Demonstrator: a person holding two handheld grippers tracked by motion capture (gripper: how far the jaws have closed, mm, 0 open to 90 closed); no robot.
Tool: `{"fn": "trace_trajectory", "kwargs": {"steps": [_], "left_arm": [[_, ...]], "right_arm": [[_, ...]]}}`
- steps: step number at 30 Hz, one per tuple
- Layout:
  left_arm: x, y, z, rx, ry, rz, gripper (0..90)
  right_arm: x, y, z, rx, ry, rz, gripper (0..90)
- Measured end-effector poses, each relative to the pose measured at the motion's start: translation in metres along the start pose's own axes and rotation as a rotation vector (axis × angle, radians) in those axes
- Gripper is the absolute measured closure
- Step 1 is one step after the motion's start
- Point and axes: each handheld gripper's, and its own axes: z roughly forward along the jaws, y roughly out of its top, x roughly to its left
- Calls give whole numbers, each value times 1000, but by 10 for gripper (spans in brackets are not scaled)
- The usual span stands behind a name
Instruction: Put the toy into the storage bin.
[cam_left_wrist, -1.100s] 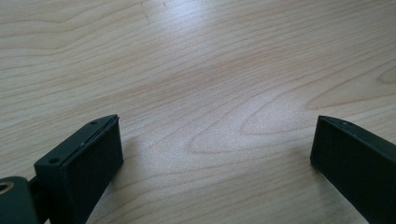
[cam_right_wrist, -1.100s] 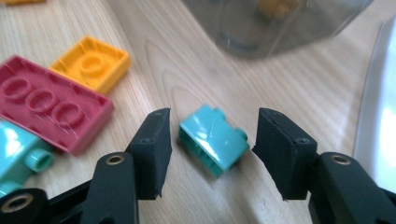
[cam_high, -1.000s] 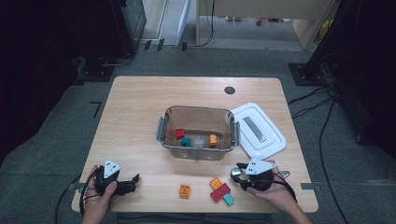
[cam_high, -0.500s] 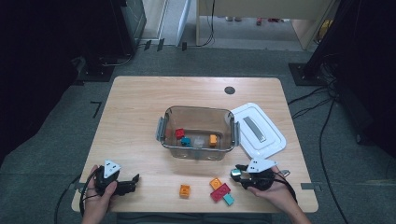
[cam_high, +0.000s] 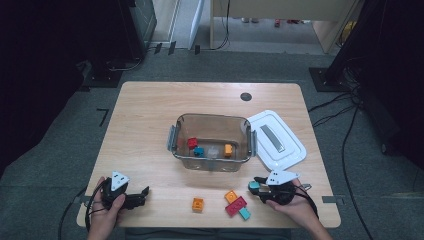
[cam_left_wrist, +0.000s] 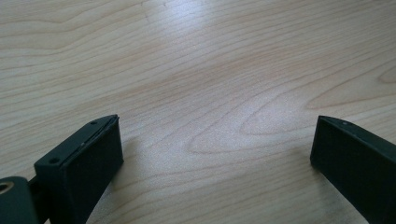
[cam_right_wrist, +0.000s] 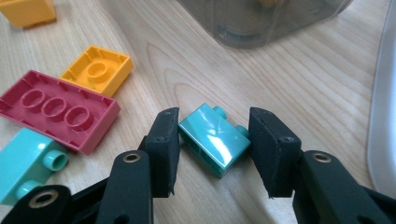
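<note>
The right gripper (cam_right_wrist: 212, 149) sits at the 5 o'clock edge of the table (cam_high: 150, 120), low over the wood, held in the person's right hand (cam_high: 295, 207). Its jaws have just been closing, and a teal brick (cam_right_wrist: 214, 139) lies between them on its side, studs pointing toward 1 o'clock in the right gripper view. Both pads meet the brick's end faces and pinch it; the brick's lower edge appears to rest on the table.

In the high view, the teal brick (cam_high: 254, 186) lies at 5 o'clock from the clear bin (cam_high: 212, 165), just outside the bin's near wall.

Loose pieces at 9 o'clock of the gripped brick in the right gripper view:
- a red brick (cam_right_wrist: 58, 109), upside down, hollow side up;
- an orange brick (cam_right_wrist: 98, 70), upside down, touching the red brick's far edge;
- a second teal brick (cam_right_wrist: 28, 163), touching the red brick's near edge.

A white lid (cam_high: 275, 140) lies at 3 o'clock of the bin, touching it.

The left gripper (cam_high: 142, 192) rests at the 7 o'clock corner of the table. Its jaws stand spread wide over bare wood.
</note>
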Motion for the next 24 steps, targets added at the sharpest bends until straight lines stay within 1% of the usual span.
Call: {"fn": "trace_trajectory", "kwargs": {"steps": [4,7,10,11,12,16,17,19,20,22,23,24], "left_arm": [[0,0,0,1,0,1,21],[0,0,0,0,0,0,21],[0,0,0,1,0,1,21],[0,0,0,0,0,0,21],[0,0,0,0,0,0,21],[0,0,0,0,0,0,21],[0,0,0,1,0,1,21],[0,0,0,0,0,0,21],[0,0,0,0,0,0,21],[0,0,0,1,0,1,21],[0,0,0,0,0,0,21],[0,0,0,0,0,0,21]], "right_arm": [[0,3,-4,-33,8,12,555],[0,4,-8,-46,7,10,554],[2,10,-17,-82,7,8,554],[2,10,-17,-82,7,8,554],[4,16,-22,-102,8,3,554],[8,28,-35,-149,14,-7,555],[8,28,-35,-149,14,-7,555],[10,36,-45,-190,22,-11,554],[10,36,-45,-190,22,-11,554],[11,42,-51,-218,29,-11,554],[12,46,-57,-245,35,-9,554],[12,46,-57,-245,35,-9,554]]}}
